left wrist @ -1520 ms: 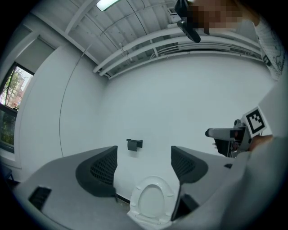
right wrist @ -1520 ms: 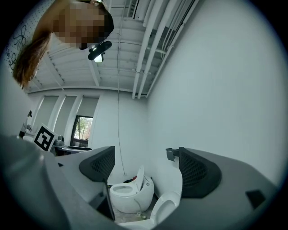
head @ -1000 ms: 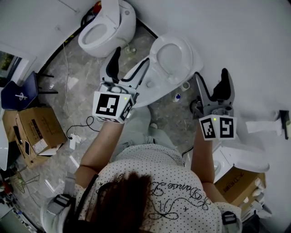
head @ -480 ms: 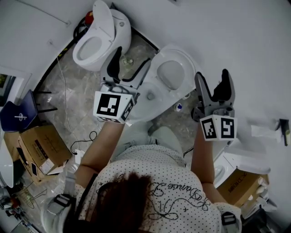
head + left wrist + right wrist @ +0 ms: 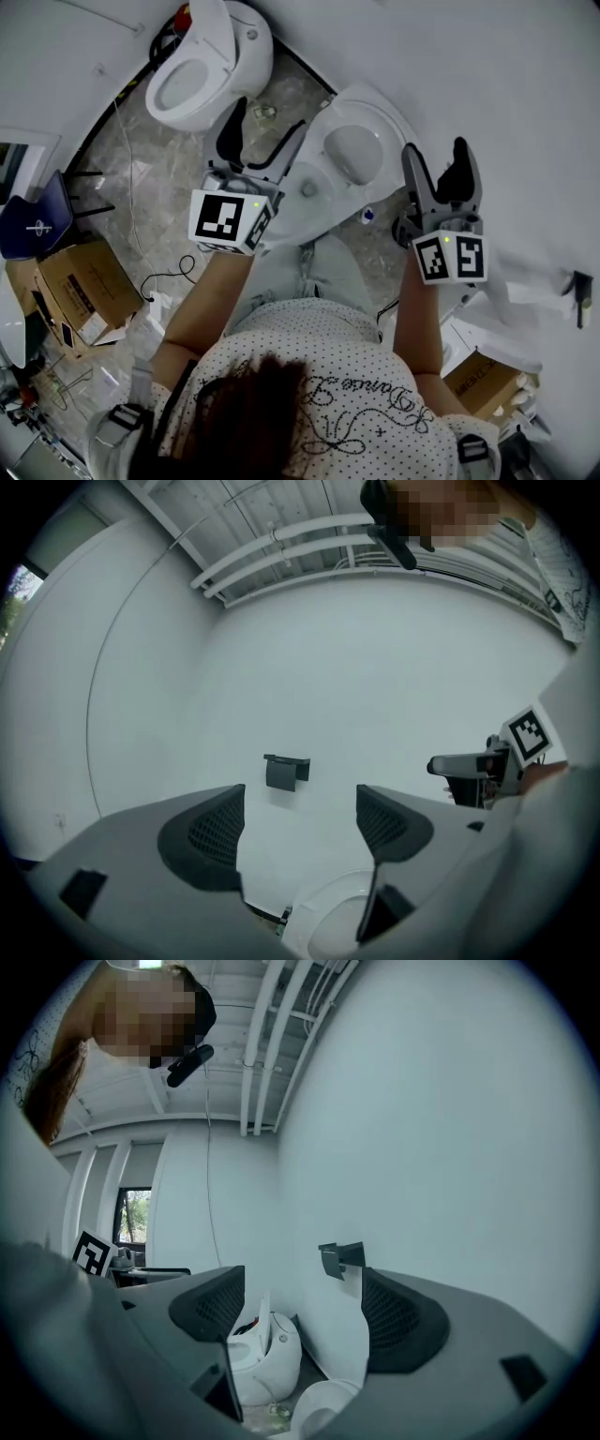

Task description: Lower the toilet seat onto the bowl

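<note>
A white toilet (image 5: 354, 150) stands against the wall just ahead of both grippers. Its bowl shows low in the left gripper view (image 5: 333, 916) and in the right gripper view (image 5: 317, 1415). There an upright white panel (image 5: 349, 1335), seemingly its raised seat or lid, rises behind it. My left gripper (image 5: 260, 136) is open and empty, held level left of the bowl. My right gripper (image 5: 436, 161) is open, right of the bowl. Its jaws have just been closing a little, and nothing is between them.
A second toilet (image 5: 192, 70) with its lid up stands at the far left. Cardboard boxes (image 5: 80, 281) and a blue chair (image 5: 33, 225) sit at the left, with cables (image 5: 164, 272) on the floor. Another box (image 5: 483, 384) and a white fixture (image 5: 497, 328) are at the right. A black holder (image 5: 286, 772) hangs on the wall.
Both grippers have come forward, closer to the middle toilet, which now lies lower and nearer in the head view. Nothing was taken hold of.
</note>
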A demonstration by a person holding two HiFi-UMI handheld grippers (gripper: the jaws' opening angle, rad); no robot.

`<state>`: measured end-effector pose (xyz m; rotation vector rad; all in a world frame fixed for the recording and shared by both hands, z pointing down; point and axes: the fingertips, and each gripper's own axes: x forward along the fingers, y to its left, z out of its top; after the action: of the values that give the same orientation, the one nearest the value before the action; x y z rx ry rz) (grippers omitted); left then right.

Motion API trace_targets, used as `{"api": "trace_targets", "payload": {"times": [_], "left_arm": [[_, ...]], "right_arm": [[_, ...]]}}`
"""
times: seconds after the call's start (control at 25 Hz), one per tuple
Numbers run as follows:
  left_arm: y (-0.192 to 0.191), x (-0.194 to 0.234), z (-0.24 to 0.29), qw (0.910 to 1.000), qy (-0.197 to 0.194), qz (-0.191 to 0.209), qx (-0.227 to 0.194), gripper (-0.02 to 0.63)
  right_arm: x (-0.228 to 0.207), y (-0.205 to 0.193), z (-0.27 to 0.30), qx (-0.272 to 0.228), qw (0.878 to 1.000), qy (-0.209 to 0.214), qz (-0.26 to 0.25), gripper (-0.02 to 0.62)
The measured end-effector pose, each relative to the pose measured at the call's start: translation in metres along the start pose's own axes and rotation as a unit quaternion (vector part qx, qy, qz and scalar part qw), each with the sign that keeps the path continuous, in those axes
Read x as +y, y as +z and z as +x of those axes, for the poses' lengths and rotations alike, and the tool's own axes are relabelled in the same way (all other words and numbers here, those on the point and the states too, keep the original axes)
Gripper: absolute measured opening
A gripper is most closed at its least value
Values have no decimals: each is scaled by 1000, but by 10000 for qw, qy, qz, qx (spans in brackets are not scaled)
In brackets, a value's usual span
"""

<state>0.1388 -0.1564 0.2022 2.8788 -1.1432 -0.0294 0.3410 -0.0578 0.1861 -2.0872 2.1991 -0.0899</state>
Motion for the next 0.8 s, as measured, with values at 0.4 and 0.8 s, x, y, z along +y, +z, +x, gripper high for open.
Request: {"api": "trace_targets", "payload": {"times": [0.4,0.8], "left_arm": [[-41,-2,32,9985,360,-261,314,356],[-80,-11,50,9945,750,-340,647,354]], "right_arm": [[-48,-110,45,1484,9871,571,-173,220],[-101,-217,65,2577,9617,929,-111,138]]}}
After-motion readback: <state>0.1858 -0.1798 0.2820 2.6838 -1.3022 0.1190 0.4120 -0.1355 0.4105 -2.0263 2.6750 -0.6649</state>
